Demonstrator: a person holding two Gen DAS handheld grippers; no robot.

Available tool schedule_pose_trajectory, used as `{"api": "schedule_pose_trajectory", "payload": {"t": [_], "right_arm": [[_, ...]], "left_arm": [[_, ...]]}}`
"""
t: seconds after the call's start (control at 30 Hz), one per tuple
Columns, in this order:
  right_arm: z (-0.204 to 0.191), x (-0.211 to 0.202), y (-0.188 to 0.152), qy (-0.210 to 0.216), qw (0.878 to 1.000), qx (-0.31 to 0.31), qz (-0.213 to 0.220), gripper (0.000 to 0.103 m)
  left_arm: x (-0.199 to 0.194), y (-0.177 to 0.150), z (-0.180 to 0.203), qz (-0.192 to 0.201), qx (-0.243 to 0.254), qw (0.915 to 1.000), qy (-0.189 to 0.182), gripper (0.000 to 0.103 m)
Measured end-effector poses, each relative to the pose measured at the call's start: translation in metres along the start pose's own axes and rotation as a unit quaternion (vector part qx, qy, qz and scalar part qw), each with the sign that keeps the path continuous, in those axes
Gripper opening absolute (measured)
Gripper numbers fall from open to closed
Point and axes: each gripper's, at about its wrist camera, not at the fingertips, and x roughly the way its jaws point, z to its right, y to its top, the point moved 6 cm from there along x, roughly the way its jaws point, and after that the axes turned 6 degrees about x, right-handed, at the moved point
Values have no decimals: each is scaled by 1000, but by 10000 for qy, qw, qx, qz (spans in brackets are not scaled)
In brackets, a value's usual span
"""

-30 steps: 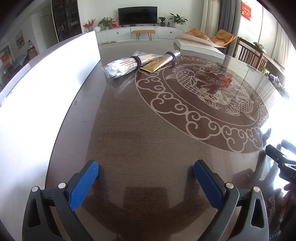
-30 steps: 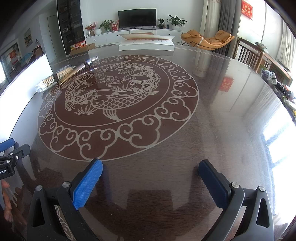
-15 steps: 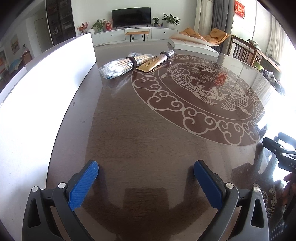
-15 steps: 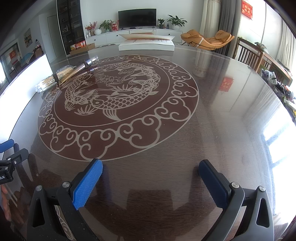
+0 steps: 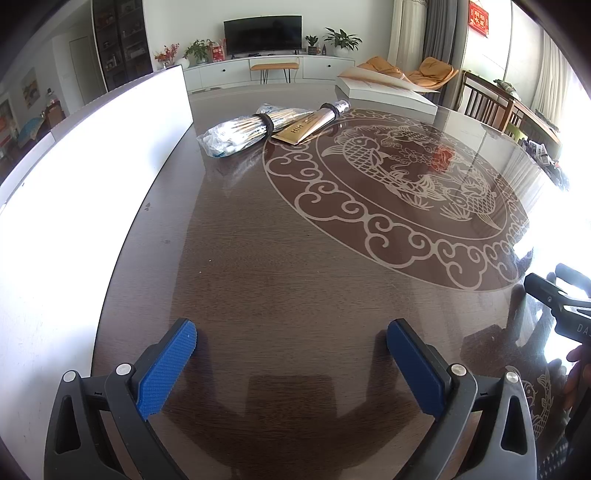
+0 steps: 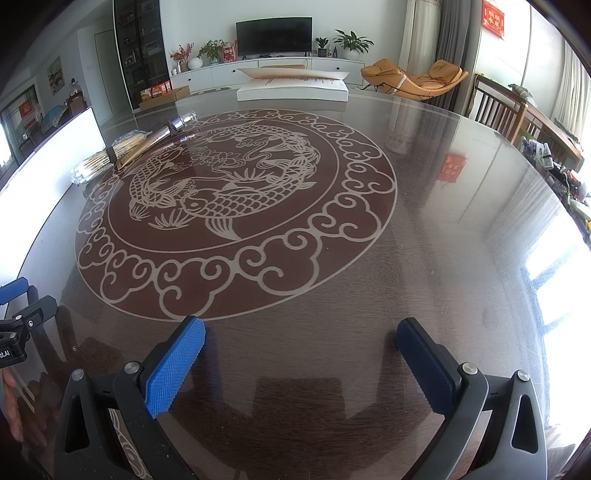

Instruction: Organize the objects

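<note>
Clear-wrapped bundle lies far ahead, beside the tube — left gripper nearer, right gripper farther, both wide open, empty.

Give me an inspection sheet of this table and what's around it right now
Surface: dark glossy table with a fish medallion, reflective.
Job's things: bagged bundle of sticks and gold tube lying side by side at the far left.
Clutter: white flat box at the far edge; white panel along the left.
Grippers: left gripper and right gripper both open, empty, above bare table.
Cables: nothing seen.
Surroundings: TV, plants, orange lounge chair, wooden chairs.
</note>
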Motion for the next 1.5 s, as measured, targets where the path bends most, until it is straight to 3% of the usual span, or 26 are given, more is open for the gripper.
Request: {"api": "schedule_pose_trajectory", "payload": {"t": [0.33, 0.43, 0.63, 0.7, 0.87, 1.07, 1.13, 1.2, 1.27, 1.33, 1.5], "right_arm": [[0, 0, 0, 0, 10000, 0, -1, 103], [-4, 7, 7, 121, 9995, -164, -261, 103], [-58, 19, 85, 629, 9966, -490, -212, 102], [-91, 32, 116, 821, 9943, -603, -313, 97], [-162, 84, 173, 1074, 9900, -297, -863, 57], [-191, 133, 213, 944, 9884, 694, -969, 56], [-201, 149, 215, 794, 9882, 663, -1131, 56], [-209, 151, 217, 602, 9918, 486, -1018, 53], [-216, 148, 212, 527, 9938, 131, -974, 37], [-218, 141, 199, 667, 9928, -69, -995, 29], [-189, 109, 155, 742, 9884, -1019, -851, 29]], "left_arm": [[-3, -4, 1, -15, 89, 9999, -64, 103], [-6, -7, 0, -1, 124, 9999, -99, 103], [-5, -6, 1, 22, 91, 9999, -78, 103], [-5, -6, 1, 26, 88, 9999, -72, 103], [-5, -5, 1, 27, 89, 9999, -73, 103], [-5, -6, 1, 28, 90, 9999, -71, 103], [-5, -5, 1, 28, 89, 9999, -70, 103], [-5, -5, 1, 29, 89, 9999, -71, 103], [-4, -4, 2, 29, 90, 9999, -71, 103], [-4, -4, 2, 30, 90, 9999, -71, 103], [-4, -4, 2, 31, 88, 9999, -71, 103]]}}
